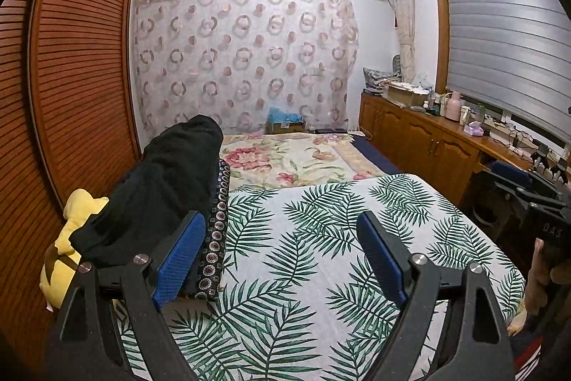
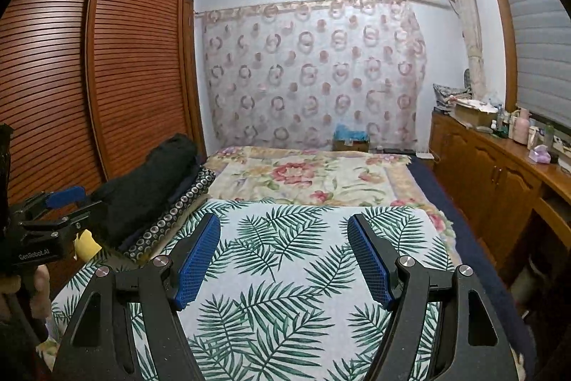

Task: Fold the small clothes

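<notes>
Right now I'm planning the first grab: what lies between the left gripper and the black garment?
Nothing: in the left wrist view the left gripper has open jaws right beside the black garment.

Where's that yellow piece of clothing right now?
In the left wrist view the yellow garment lies at the left edge of the bed, beside the wooden wardrobe, partly under the black garment.
</notes>
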Available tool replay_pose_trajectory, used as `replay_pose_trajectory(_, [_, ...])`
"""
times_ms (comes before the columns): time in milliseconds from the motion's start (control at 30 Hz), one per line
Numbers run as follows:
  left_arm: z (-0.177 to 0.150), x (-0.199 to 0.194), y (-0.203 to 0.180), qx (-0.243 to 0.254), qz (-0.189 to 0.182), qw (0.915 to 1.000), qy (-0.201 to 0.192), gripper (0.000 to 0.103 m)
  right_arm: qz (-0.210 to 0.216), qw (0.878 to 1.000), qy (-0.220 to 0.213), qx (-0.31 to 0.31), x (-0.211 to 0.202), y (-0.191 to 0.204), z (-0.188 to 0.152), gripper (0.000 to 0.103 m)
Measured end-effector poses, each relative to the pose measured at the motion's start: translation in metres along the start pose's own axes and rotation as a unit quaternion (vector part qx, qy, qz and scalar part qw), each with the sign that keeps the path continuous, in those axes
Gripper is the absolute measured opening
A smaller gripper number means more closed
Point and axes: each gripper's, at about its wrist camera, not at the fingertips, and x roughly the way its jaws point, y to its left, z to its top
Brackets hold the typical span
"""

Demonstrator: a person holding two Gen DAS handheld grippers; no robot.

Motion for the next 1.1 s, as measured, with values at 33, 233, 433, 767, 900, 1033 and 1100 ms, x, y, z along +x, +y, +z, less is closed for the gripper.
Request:
replay_pose_trajectory(33, [0.000,0.000,0.000,0.000,0.000,1.0000,0.000,0.087,-0.002,1.000,-0.001,0.000,0.000,0.000,0.000,0.075])
replay_pose_trajectory(233, [0.000,-0.001,0.000,0.000,0.001,1.0000,-0.001,0.087,-0.008,1.000,0.000,0.000,0.000,-0.004,-0.009,0.075])
replay_pose_trajectory(433, [0.000,-0.002,-0.001,0.001,0.002,1.0000,-0.003,0.087,-0.006,1.000,0.002,0.004,-0.001,-0.009,-0.008,0.075])
replay_pose_trajectory(767, [-0.001,-0.002,-0.001,0.001,0.002,1.0000,-0.003,0.087,-0.005,1.000,0.004,0.004,-0.002,-0.020,-0.006,0.075])
replay_pose_trajectory(900, [-0.001,-0.001,-0.001,0.001,0.001,1.0000,-0.003,0.087,-0.005,1.000,0.005,0.004,-0.003,-0.023,-0.005,0.075])
replay_pose_trajectory(1033, [-0.001,-0.001,-0.001,0.000,0.001,1.0000,-0.003,0.087,-0.005,1.000,0.005,0.005,-0.003,-0.027,-0.004,0.075])
replay_pose_trajectory(1100, [-0.001,-0.001,-0.001,0.001,0.001,1.0000,-0.002,0.087,-0.005,1.000,0.005,0.005,-0.004,-0.029,-0.003,0.075])
